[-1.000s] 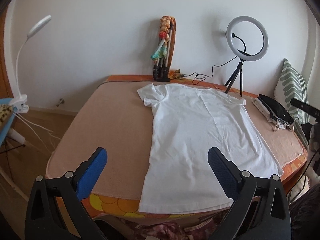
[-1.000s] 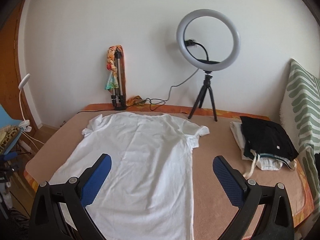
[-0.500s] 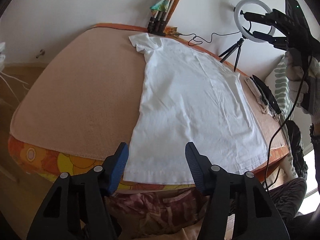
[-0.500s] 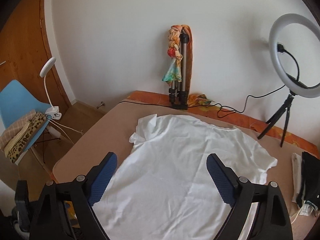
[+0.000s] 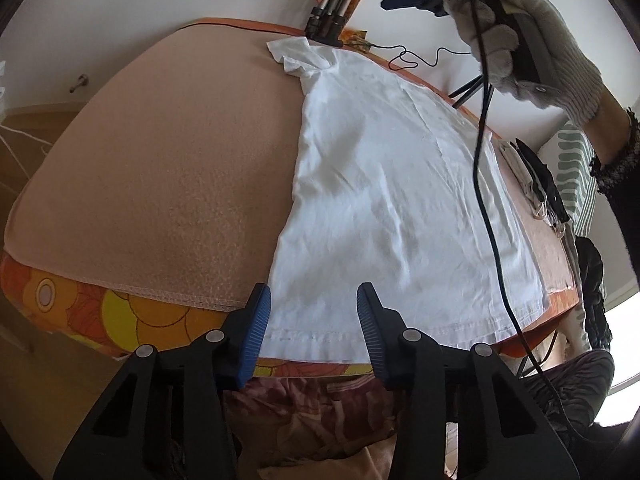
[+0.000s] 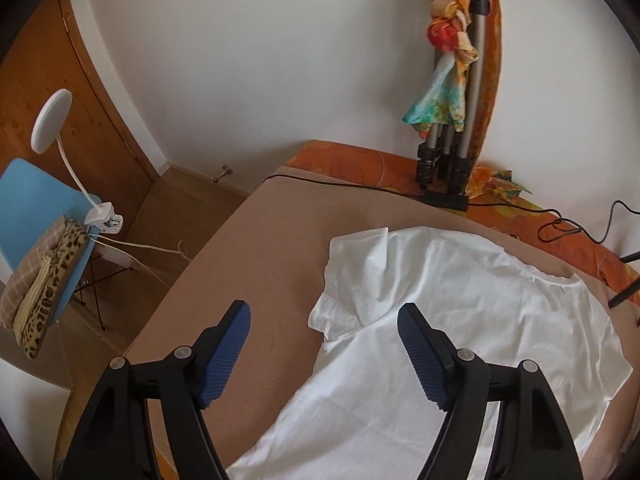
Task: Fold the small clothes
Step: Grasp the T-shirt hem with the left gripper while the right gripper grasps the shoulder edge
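The left gripper (image 5: 312,312) was closing with the hem corner of the white T-shirt (image 5: 400,200) between its jaws, pads not yet pressing, the shirt lay flat on the peach-covered bed (image 5: 160,180), and farther off the empty right gripper (image 6: 324,332) was narrowing over its crumpled sleeve (image 6: 356,276).

One white T-shirt (image 5: 392,200), one folded tripod (image 6: 456,120), one blue chair (image 6: 24,208), one clip lamp (image 6: 52,124), two tools: left tool (image 5: 312,320), right tool (image 6: 324,332).
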Demonstrator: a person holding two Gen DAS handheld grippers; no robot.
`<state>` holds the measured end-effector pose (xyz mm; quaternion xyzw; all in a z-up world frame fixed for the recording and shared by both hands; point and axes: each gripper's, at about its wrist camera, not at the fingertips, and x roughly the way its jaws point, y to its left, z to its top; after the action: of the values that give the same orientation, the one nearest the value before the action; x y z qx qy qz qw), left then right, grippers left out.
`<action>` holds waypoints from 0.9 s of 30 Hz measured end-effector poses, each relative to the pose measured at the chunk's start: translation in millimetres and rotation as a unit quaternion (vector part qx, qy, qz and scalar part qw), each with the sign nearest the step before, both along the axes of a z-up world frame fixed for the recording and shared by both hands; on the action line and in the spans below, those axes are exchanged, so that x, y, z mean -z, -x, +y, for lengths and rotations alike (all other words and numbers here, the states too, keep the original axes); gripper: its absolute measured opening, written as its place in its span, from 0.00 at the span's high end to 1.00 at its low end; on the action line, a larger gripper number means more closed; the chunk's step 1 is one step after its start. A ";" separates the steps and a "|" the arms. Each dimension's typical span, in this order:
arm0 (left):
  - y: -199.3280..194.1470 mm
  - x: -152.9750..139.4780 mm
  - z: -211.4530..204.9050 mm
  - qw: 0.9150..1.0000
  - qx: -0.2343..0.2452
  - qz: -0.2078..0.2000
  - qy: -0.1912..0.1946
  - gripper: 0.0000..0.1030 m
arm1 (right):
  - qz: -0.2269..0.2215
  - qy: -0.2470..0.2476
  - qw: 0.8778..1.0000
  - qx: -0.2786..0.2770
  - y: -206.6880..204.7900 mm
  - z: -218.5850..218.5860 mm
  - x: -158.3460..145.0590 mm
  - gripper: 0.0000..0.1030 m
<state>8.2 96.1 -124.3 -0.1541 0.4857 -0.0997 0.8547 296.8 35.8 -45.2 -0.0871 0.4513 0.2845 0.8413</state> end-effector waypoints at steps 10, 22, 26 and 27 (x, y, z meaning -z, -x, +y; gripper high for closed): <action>-3.5 8.4 2.3 1.000 -0.003 0.017 0.012 0.73 | 0.053 0.030 0.998 0.009 -63.4 60.6 63.5 0.47; -8.9 15.1 1.1 0.999 0.000 0.029 0.035 0.80 | 0.059 0.078 0.995 0.029 -114.4 99.6 109.1 0.49; -10.1 15.7 2.9 0.999 -0.003 0.031 0.039 0.82 | 0.063 0.107 0.992 0.034 -122.5 104.3 124.5 0.52; -10.4 15.8 3.6 0.999 -0.004 0.032 0.042 0.82 | 0.056 0.113 0.991 0.033 -122.6 105.7 125.7 0.54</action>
<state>18.6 99.7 -140.2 -0.1953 0.5074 -0.1115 0.8319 419.5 141.5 -171.0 -0.1507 0.5299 0.2080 0.8082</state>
